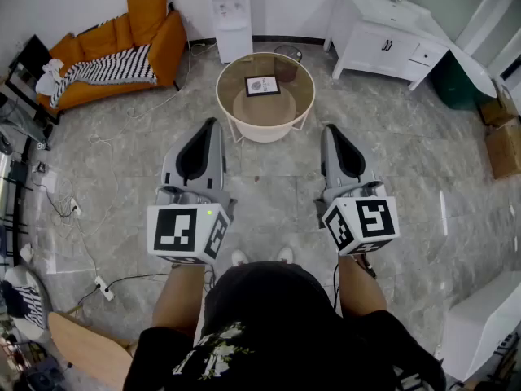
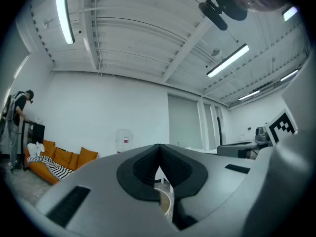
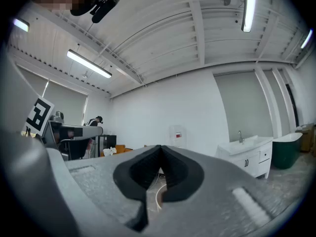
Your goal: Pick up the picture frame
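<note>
The small black rectangular picture frame (image 1: 262, 85) lies flat on the round glass tabletop (image 1: 230, 80), upper middle, well beyond both grippers. The left gripper (image 1: 213, 125) and right gripper (image 1: 329, 130), jaws together and empty, point toward it. The left looks marginally nearer.

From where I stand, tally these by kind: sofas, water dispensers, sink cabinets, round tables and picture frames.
Orange sofa: 1
Water dispenser: 1
White sink cabinet: 1
Round glass-top table: 1
Picture frame, lying on that table: 1
Total: 5
</note>
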Tool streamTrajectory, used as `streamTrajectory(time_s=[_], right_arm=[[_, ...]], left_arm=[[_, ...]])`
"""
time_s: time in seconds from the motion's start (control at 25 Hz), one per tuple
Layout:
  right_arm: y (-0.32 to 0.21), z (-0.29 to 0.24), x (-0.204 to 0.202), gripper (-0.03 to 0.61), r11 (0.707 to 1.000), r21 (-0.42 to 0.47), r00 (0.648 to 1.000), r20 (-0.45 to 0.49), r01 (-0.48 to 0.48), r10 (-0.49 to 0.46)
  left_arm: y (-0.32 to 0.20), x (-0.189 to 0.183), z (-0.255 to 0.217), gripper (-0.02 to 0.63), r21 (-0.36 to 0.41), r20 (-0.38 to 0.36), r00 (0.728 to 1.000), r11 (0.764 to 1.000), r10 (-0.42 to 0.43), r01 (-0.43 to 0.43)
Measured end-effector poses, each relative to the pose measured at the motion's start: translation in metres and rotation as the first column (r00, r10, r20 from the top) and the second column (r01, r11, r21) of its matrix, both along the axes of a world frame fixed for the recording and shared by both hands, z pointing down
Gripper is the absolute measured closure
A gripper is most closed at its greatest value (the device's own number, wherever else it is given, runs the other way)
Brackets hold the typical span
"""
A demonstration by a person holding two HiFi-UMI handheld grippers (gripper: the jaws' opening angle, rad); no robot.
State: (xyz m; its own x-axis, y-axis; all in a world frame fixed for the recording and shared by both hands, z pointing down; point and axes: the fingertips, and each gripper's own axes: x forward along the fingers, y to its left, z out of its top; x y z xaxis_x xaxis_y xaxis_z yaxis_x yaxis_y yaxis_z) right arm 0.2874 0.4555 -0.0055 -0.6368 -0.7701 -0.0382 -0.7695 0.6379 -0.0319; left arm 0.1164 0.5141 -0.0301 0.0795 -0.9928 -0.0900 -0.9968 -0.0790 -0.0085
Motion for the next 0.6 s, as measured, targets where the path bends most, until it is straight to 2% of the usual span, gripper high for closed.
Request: streamTrajectory(time_s=[0.12,0.32,0.6], right_arm=[[-0.001,-0.002,0.003,0.584,1.000,0.001,1.000,0.003,-0.003,0.003],[0.003,-0.011,0.008,0.584,0.994,0.103,0.998,-0.050,-0.026,0.031],[0.004,-0.010,0.018,0.583,0.996,0.091,0.999,-0.032,-0.023,0.026]], left_arm=[[0.000,0.002,-0.001,0.603,-0.001,0.003,1.000,1.000,0.000,0.000],[-0.003,0.007,0.001,0.603,0.003,0.000,1.000,1.000,-0.003,0.003],[0.001,0.014,0.001,0.603,0.004,0.002,1.000,1.000,-0.006,0.006]])
